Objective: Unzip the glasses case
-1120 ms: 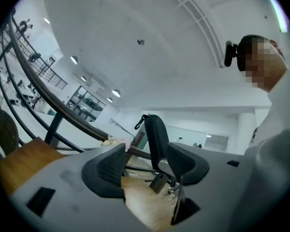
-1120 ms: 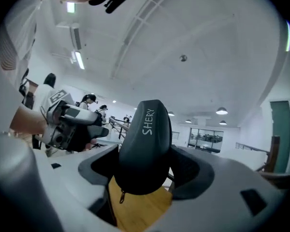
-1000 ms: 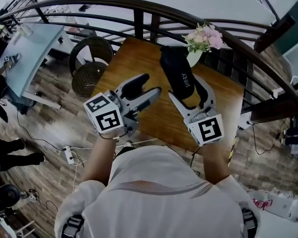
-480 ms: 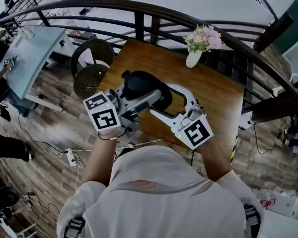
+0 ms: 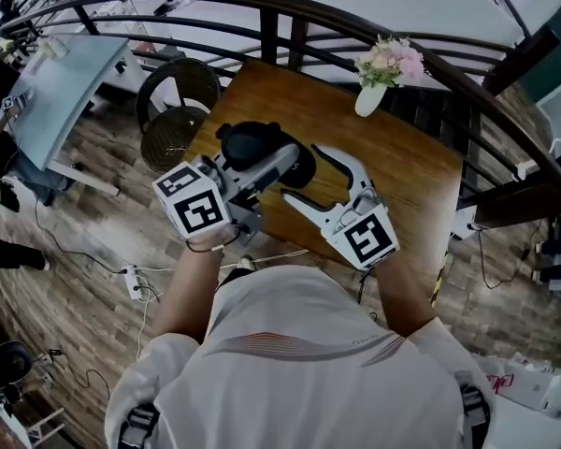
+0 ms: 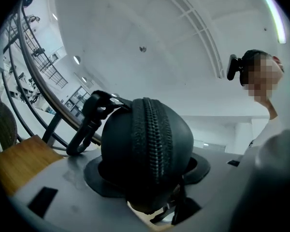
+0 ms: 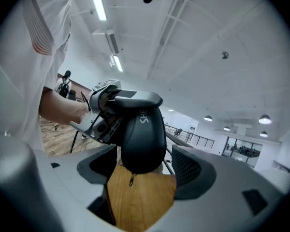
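The black zipped glasses case (image 5: 257,146) is held over the wooden table (image 5: 407,181). My left gripper (image 5: 262,159) is shut on it; its jaws have just been closing on the case. In the left gripper view the case (image 6: 145,144) fills the gap between both pads, with the zipper facing the camera and a black clip loop (image 6: 86,125) at its left. My right gripper (image 5: 304,172) stands open around the case's near end. In the right gripper view the case (image 7: 142,134) hangs between the jaws with a gap to the right pad. A small zip pull (image 7: 131,180) dangles below it.
A white vase with pink flowers (image 5: 381,71) stands at the table's far edge. A dark curved railing (image 5: 355,37) runs behind it. A round wicker chair (image 5: 173,110) sits to the table's left. Cables lie on the wooden floor (image 5: 93,279).
A second ago the right gripper held the case upright farther out. It swung left to the left gripper's jaws, which now hold it, and both grippers sit closer together.
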